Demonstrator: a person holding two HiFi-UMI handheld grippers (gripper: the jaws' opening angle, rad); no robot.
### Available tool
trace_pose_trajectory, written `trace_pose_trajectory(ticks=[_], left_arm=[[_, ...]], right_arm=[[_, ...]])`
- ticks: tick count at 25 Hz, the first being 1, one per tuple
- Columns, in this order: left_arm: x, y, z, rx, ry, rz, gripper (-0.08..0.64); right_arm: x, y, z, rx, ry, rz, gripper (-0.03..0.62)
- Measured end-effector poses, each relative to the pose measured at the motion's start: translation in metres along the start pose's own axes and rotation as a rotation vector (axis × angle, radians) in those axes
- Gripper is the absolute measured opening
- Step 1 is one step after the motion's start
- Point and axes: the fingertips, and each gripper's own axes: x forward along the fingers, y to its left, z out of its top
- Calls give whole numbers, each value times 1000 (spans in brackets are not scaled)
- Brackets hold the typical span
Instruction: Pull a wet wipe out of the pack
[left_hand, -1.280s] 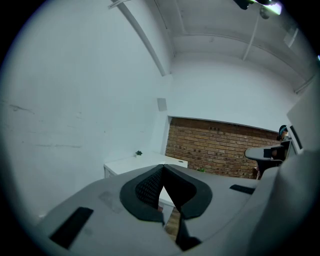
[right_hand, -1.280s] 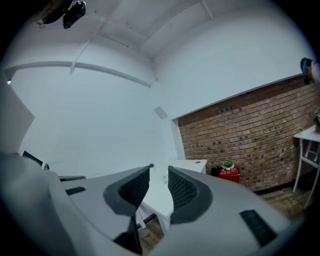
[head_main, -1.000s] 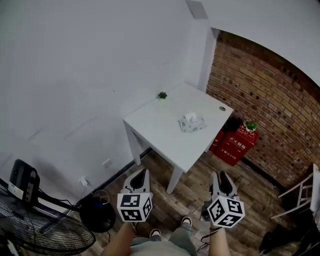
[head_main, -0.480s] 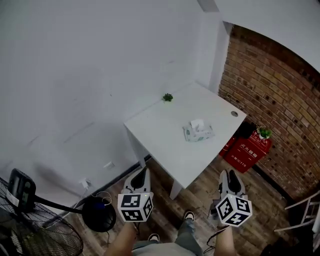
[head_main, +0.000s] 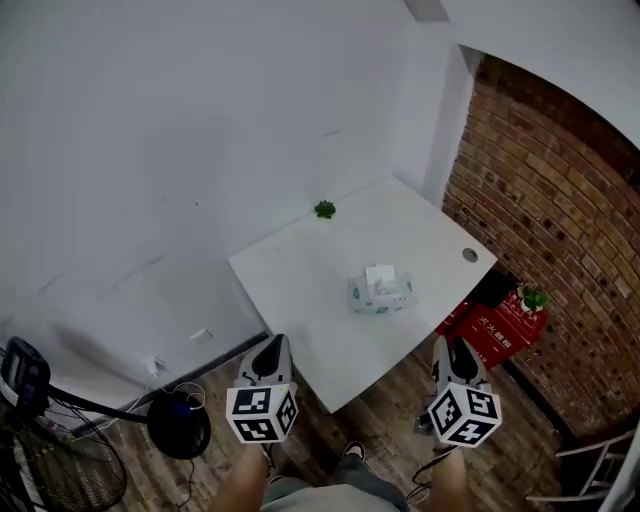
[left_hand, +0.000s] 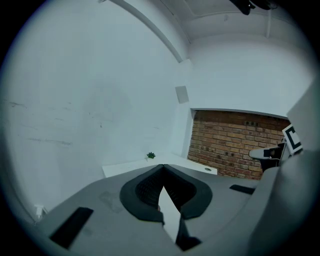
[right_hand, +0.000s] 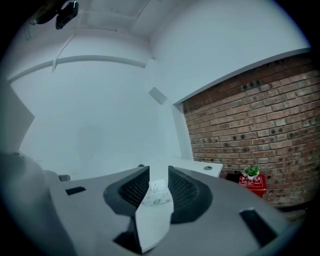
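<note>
The wet wipe pack (head_main: 380, 292) lies on the white table (head_main: 300, 275), a white wipe sticking up from its top. Both grippers hang over the wooden floor at the table's near edge, well short of the pack. My left gripper (head_main: 272, 347) is on the left; in the left gripper view its jaws (left_hand: 162, 167) meet at the tips, holding nothing. My right gripper (head_main: 447, 348) is on the right. In the right gripper view, my gripper (right_hand: 159, 171) stands open with a narrow gap, through which the far-off pack (right_hand: 157, 196) shows.
A small green plant (head_main: 324, 209) stands at the table's far edge and a cable hole (head_main: 470, 255) near its right corner. A red box (head_main: 495, 325) with a potted plant (head_main: 533, 298) sits by the brick wall (head_main: 570, 200). A fan (head_main: 50, 470) stands at the lower left.
The head view has come closer to the table, so the table and pack now sit lower and nearer the grippers. Both grippers keep their stance.
</note>
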Motion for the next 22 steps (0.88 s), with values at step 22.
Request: trace_pose_trajectory(ticks=[22], left_arm=[[106, 3, 14, 1, 17, 54, 0]], right_arm=[[128, 8, -11, -33, 119, 153, 110]])
